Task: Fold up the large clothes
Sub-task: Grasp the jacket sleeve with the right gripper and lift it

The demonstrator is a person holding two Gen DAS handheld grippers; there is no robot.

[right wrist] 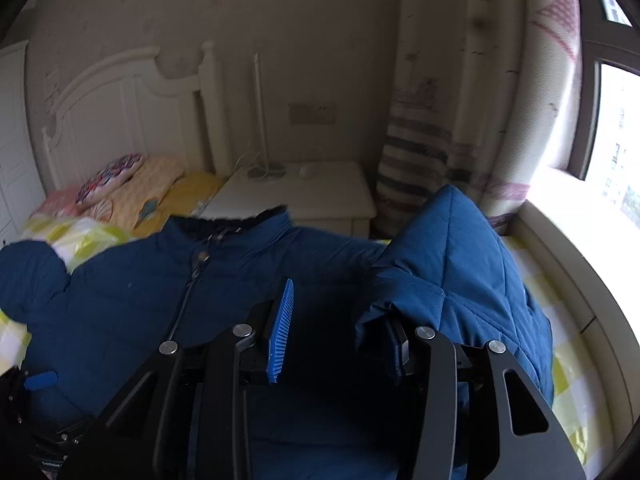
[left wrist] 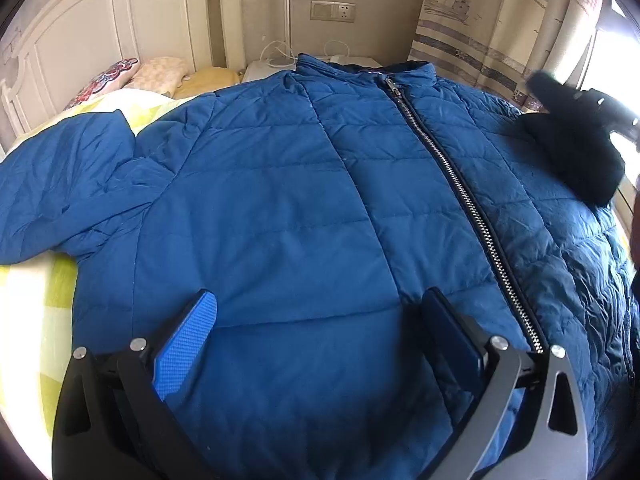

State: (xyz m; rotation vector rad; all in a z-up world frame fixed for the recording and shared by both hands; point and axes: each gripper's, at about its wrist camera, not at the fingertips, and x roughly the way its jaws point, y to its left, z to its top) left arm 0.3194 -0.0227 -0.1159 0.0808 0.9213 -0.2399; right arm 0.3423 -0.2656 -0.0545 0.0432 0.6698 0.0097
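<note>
A blue quilted jacket (left wrist: 280, 200) lies face up on the bed, zipped, collar toward the headboard. Its left sleeve (left wrist: 68, 184) spreads out over the bedspread. My left gripper (left wrist: 320, 316) is open and empty, hovering low over the jacket's lower front, left of the zipper (left wrist: 460, 184). My right gripper (right wrist: 340, 320) is open above the jacket (right wrist: 140, 292). The right sleeve (right wrist: 452, 264) is raised and drapes over the right finger; the left blue pad (right wrist: 282, 328) stands apart from it. The right gripper also shows as a dark blur in the left wrist view (left wrist: 576, 136).
The bed has a yellow-green checked bedspread (left wrist: 32, 312) and pillows (left wrist: 132, 76) by the white headboard (left wrist: 100, 28). A white nightstand (right wrist: 304, 192) stands beyond the collar. Curtains (right wrist: 460, 100) and a bright window (right wrist: 616, 140) are on the right.
</note>
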